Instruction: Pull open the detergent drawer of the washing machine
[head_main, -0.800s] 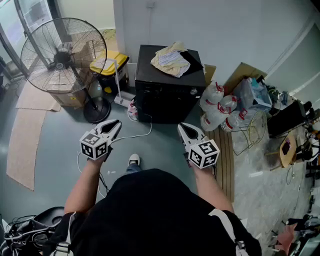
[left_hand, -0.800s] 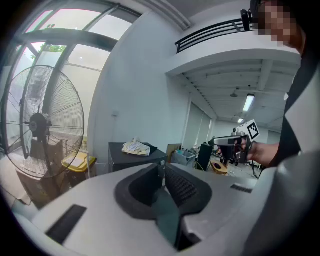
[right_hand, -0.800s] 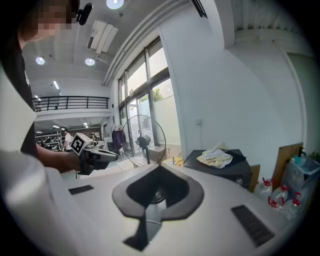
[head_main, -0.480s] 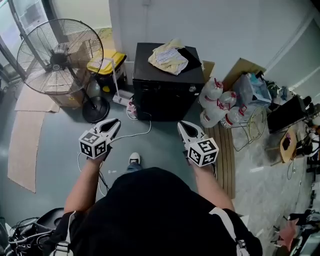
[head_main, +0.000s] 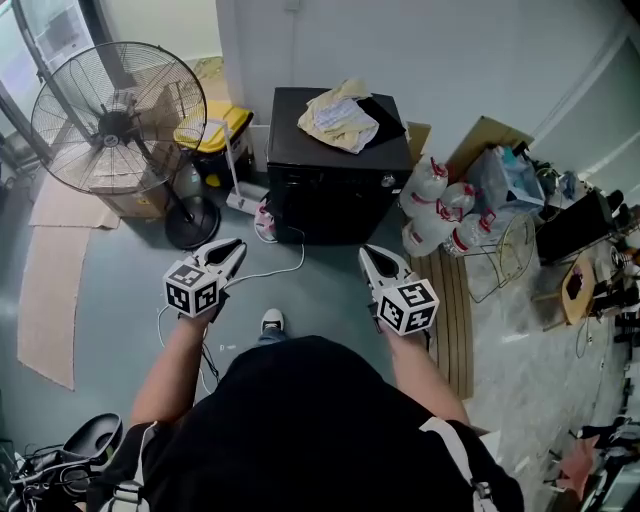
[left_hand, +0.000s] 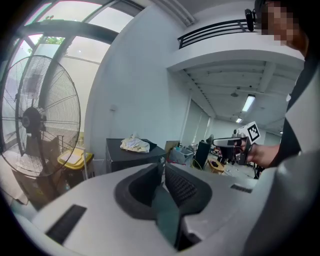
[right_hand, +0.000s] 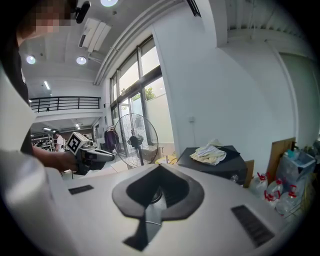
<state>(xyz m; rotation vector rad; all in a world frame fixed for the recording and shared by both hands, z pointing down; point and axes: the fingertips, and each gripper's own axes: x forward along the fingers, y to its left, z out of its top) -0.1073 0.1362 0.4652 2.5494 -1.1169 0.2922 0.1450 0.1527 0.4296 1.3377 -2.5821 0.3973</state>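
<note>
The washing machine (head_main: 338, 170) is standing in the upper middle of the head view. It is a black box, upright, with its back against the white wall (head_main: 450, 60). Its front is facing down the picture, toward the person. The long side of its top is running left to right, along the wall. The front is dark, so the detergent drawer is too hard to pick out. A crumpled pale cloth (head_main: 340, 118) is lying on top of the machine.

The left claw (head_main: 236, 243) is hanging over the grey floor (head_main: 110, 280), below and to the left of the machine. Its tips are pointing up the picture and a little to the right. Its two jaws are pressing together with nothing between them. The right claw (head_main: 368, 251) is hanging below the right part of the machine and pointing up the picture and a little to the left. It is clenched too, and it is holding nothing. Both claws are well apart from the machine.

A big round fan (head_main: 118, 125) is standing at the upper left. A box with a yellow lid (head_main: 215, 125) is sitting between the fan and the machine. Some clear water bottles (head_main: 435, 210) are lying just to the right of the machine. A thin white cable (head_main: 285, 268) is curling on the floor in front of it. A white shoe (head_main: 270, 321) is peeking out between the two arms.
</note>
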